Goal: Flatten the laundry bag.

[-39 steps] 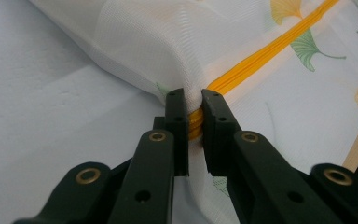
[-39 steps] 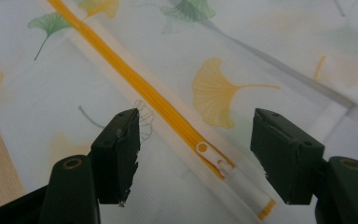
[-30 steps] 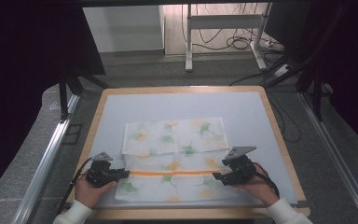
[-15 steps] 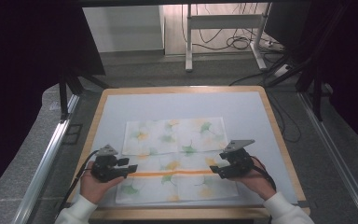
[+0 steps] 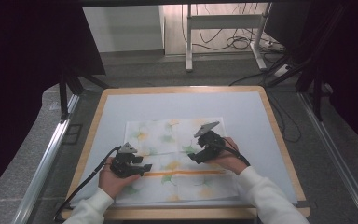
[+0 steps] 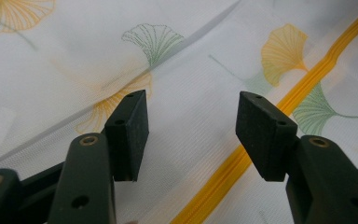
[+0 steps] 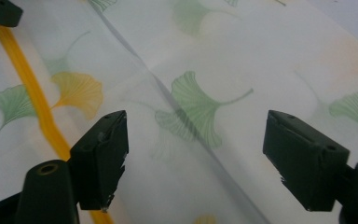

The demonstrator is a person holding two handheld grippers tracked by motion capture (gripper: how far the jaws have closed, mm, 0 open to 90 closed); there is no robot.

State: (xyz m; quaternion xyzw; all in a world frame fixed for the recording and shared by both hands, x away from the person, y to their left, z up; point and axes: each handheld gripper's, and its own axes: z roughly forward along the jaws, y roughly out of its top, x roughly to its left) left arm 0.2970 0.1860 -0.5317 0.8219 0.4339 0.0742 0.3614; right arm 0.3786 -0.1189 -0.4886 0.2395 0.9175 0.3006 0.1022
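1. Two tools work over one white cloth (image 5: 177, 161) printed with green and orange ginkgo leaves; it lies flat on the pale blue mat (image 5: 242, 109) of the wood-rimmed counter (image 5: 101, 105), towards the near edge.
2. One orange stripe (image 5: 186, 173) runs across the near half of the cloth; a straight crease crosses the fabric farther back, and the far part lies as a narrower band behind it.
3. Left tool (image 5: 142, 169), seen from above, rests over the left end of the orange stripe, gripped by the person's left hand (image 5: 112, 179); a black cable (image 5: 81, 189) trails from it over the counter's near left edge.
4. Its own view shows the left tool (image 6: 191, 133) with both black jaws spread apart and bare fabric between them; the jaws have just been opening, and nothing is pinched; the orange stripe (image 6: 303, 88) passes just beside the right jaw.
5. Right tool (image 5: 195, 156) sits farther from the person than the left one, over the middle crease of the cloth, in the right hand (image 5: 230, 158), with a white sleeve (image 5: 265, 196) behind.
6. Its own view shows the right tool (image 7: 196, 158) gaping wide above a green leaf (image 7: 200, 105) and the crease; the jaws have just been opening, and hold nothing; whether the pads touch the cloth I cannot tell.
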